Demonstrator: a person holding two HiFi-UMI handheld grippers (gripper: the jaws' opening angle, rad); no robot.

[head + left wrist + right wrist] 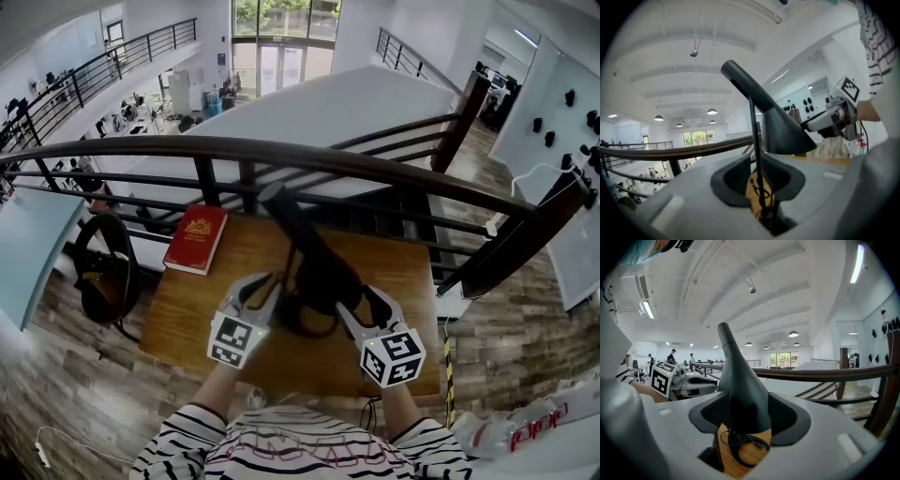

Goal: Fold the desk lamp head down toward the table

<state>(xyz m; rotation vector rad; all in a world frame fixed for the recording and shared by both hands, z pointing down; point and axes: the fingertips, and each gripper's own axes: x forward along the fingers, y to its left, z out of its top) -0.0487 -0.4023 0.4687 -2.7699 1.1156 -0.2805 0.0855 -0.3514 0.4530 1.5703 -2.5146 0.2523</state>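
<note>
A black desk lamp stands on the wooden table (394, 272). Its long cone-shaped head (314, 258) slants up and away toward the railing. In the right gripper view the lamp head (740, 385) fills the gap between my right gripper's (743, 420) pads, which sit wide apart against its sides. The lamp's ring base and cord (743, 448) lie on the wood below. In the left gripper view the lamp's thin rod (754, 140) runs down between the narrow jaws of my left gripper (757, 185), with wood showing on both sides of it. In the head view my left gripper (267, 295) and right gripper (361, 305) flank the lamp.
A red book (195, 239) lies at the table's far left corner. Black headphones (103, 267) hang off the table's left side. A dark wooden railing (281, 150) runs just behind the table, with a drop to a lower floor beyond. Cables lie on the floor at right.
</note>
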